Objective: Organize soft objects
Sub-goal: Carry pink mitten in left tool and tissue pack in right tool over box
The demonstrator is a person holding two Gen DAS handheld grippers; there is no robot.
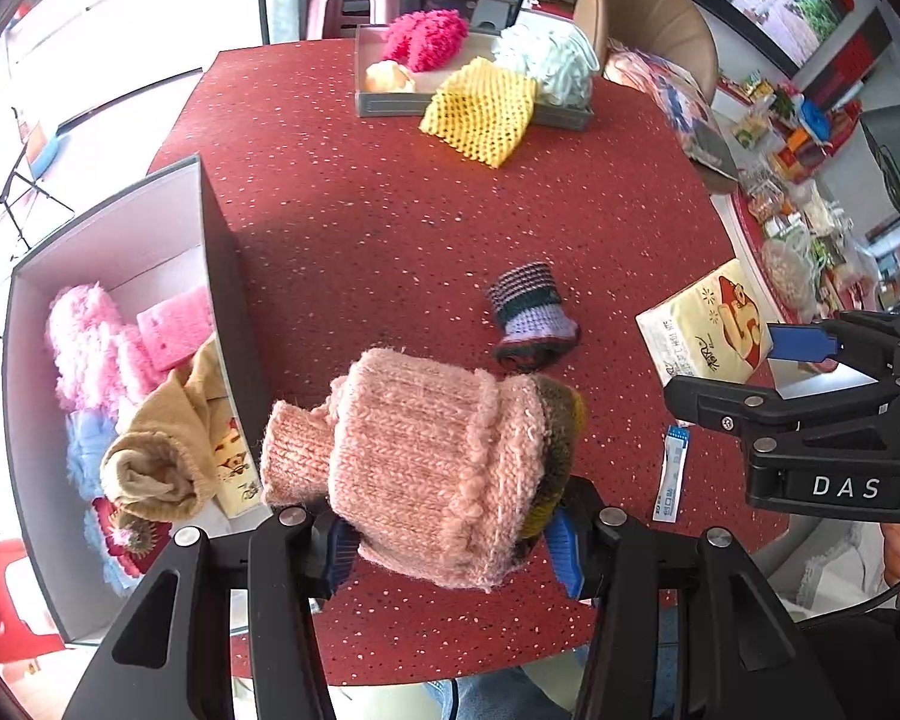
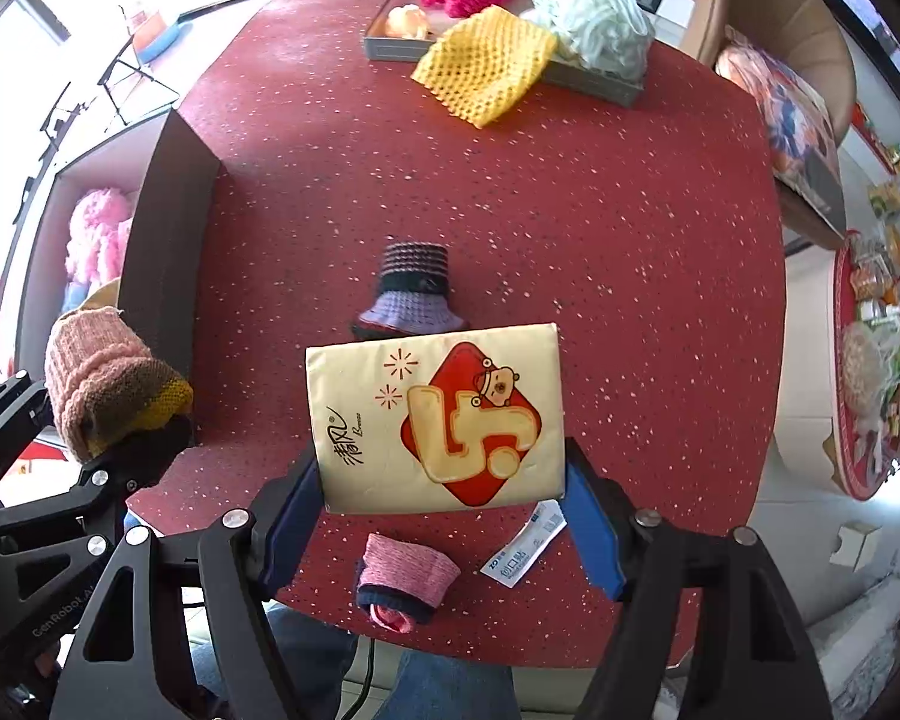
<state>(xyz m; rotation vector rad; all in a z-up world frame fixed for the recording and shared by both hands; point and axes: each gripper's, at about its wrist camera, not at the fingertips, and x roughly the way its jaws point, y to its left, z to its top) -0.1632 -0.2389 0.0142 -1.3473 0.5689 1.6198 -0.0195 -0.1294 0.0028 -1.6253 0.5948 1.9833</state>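
My left gripper is shut on a pink knitted glove with a brown and yellow cuff, held above the red table next to the grey box. The glove also shows in the right wrist view. My right gripper is shut on a cream tissue pack with a red emblem, held above the table; the pack also shows in the left wrist view. A purple striped knitted piece lies mid-table. A pink knitted cuff lies near the front edge.
The grey box on the left holds pink fluffy items, a pink sponge and a tan sock. A far tray holds magenta, yellow and white soft items. A small white packet lies on the table. A chair stands behind.
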